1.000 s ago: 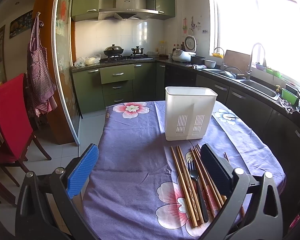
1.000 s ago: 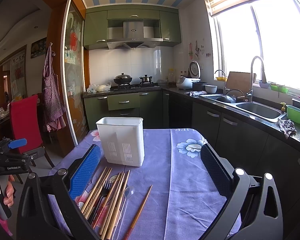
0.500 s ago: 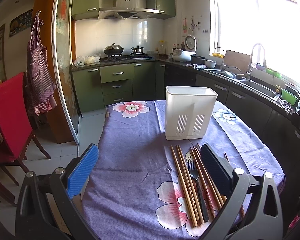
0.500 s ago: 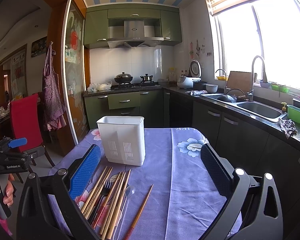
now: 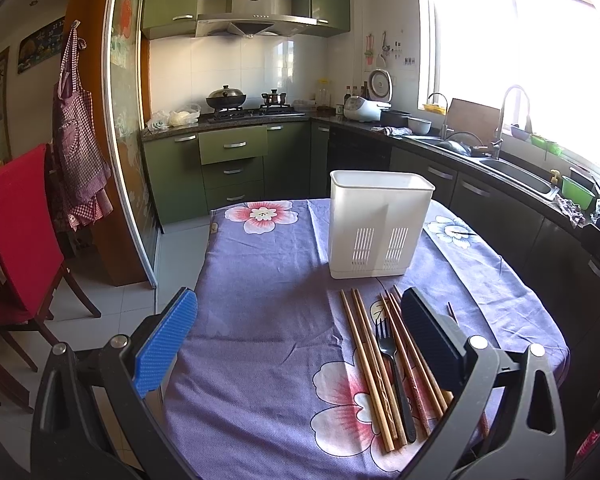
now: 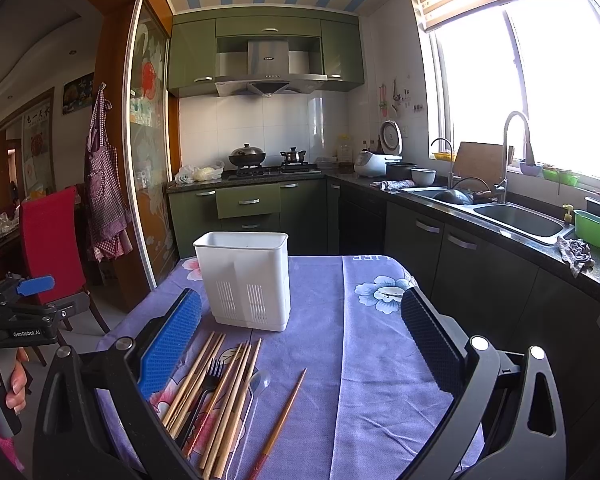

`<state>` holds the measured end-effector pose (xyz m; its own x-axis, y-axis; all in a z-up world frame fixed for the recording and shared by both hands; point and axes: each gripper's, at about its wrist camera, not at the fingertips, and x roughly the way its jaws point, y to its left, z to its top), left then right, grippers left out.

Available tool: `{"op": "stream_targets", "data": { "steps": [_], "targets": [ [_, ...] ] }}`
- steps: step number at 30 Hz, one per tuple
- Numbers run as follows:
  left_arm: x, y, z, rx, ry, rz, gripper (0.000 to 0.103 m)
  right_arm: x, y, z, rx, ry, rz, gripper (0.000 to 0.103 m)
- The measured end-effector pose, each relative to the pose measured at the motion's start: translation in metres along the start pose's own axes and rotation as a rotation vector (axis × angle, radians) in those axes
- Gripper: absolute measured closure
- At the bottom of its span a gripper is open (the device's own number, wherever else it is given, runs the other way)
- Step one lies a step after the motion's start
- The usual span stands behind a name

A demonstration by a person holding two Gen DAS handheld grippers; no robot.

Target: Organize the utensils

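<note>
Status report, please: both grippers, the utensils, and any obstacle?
Left gripper open, empty. Right gripper open, empty. Chopsticks, black fork and clear spoon lie on tablecloth before white holder. Nothing in the way.

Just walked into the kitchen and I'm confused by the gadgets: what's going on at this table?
A person is holding a two-finger gripper in each hand over a table with a purple floral cloth. Both the left gripper and right gripper are open and hold nothing. Wooden chopsticks, a black fork and a clear spoon lie loose on the cloth in front of a white utensil holder. No sorting is visible yet.
</note>
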<state>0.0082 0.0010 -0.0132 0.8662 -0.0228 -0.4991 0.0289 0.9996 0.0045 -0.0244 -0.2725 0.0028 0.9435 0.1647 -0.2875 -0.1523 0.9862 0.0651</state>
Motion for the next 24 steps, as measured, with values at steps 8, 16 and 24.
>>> {"op": "stream_targets", "data": {
  "steps": [8, 16, 24],
  "targets": [
    [0.0003, -0.0002, 0.0003, 0.000, 0.003, 0.001, 0.006, -0.0001, -0.0002, 0.0002, 0.002, 0.002, -0.001, 0.004],
    [0.0000, 0.0009, -0.0002, -0.002, 0.006, -0.001, 0.006, 0.0020, -0.0025, 0.0015, 0.005, 0.009, -0.004, 0.004],
    [0.0023, 0.0015, -0.0016, -0.003, 0.009, 0.000, 0.006, 0.0026, -0.0026, 0.0015, 0.005, 0.011, -0.005, 0.004]
  ]
}}
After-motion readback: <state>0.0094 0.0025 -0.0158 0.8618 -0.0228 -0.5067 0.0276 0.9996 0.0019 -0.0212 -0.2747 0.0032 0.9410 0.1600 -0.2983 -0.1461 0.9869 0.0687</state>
